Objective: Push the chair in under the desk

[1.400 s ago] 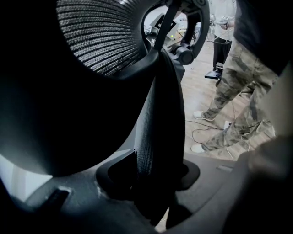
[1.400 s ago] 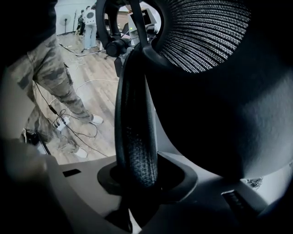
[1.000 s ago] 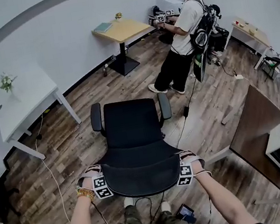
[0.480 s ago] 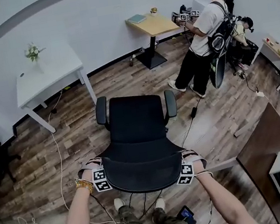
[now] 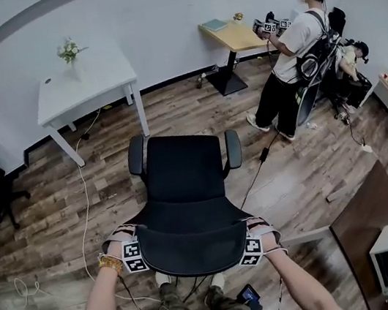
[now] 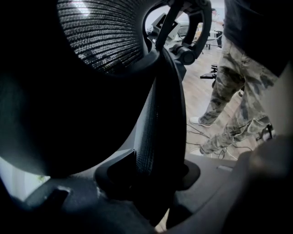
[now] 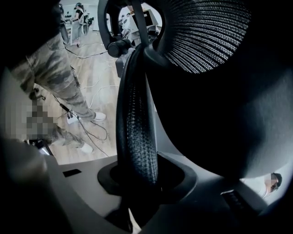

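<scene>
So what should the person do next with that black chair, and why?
Probably roll the black mesh office chair forward and leftward toward the white rectangular desk. The left tool and the right tool are both clamped on the edges of its backrest, and bare wooden floor separates chair and desk.

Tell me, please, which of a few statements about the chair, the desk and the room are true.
1. The left gripper and the right gripper both clamp the backrest of the chair. True.
2. Flowers stand on the white desk. True.
3. The chair is under the white desk. False: it stands out on the floor, apart from it.
4. Nobody else is in the room. False: another person stands by the wooden table.
</scene>
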### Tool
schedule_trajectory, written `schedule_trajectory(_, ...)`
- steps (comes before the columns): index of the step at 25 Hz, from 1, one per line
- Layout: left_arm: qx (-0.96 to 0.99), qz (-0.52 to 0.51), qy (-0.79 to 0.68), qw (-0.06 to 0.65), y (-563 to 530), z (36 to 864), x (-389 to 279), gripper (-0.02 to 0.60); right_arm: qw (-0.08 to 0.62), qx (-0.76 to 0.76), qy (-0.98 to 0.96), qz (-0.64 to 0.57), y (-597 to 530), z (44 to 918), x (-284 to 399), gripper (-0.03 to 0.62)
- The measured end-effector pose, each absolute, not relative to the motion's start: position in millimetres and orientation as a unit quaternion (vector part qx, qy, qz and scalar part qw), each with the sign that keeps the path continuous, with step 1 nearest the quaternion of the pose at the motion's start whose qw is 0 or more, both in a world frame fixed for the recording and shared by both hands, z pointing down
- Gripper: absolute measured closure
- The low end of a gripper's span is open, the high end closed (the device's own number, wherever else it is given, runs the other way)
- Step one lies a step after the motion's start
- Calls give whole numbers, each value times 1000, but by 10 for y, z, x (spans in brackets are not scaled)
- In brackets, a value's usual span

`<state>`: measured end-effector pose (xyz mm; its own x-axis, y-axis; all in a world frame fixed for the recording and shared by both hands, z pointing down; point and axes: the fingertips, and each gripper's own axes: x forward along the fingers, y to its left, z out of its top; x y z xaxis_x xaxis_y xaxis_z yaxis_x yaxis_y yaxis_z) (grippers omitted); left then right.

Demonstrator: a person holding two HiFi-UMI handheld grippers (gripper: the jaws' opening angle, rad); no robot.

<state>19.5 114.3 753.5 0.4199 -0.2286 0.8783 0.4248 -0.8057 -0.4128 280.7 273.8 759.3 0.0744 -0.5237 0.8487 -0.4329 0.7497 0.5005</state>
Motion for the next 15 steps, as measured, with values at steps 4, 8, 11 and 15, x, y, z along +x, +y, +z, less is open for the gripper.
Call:
schedule_trajectory(4, -788, -537, -44, 298, 1237, 7544, -175, 402, 644, 333, -686, -51, 2722, 7608, 2510, 473)
schedule_trajectory(8, -791, -538, -20, 292, 1332, 7594, -477, 403, 646, 314, -693, -67, 2684, 7636, 2317, 474)
schedule_trajectory(11, -795, -536, -4, 285, 1480, 7679, -681, 416, 647, 295, -698, -79, 2692, 7653, 2202, 473)
schedule_trajectory(15, -796, -538, 18, 275, 1686, 7663, -788, 423, 646, 279, -703, -101, 2698, 7620, 2177, 473)
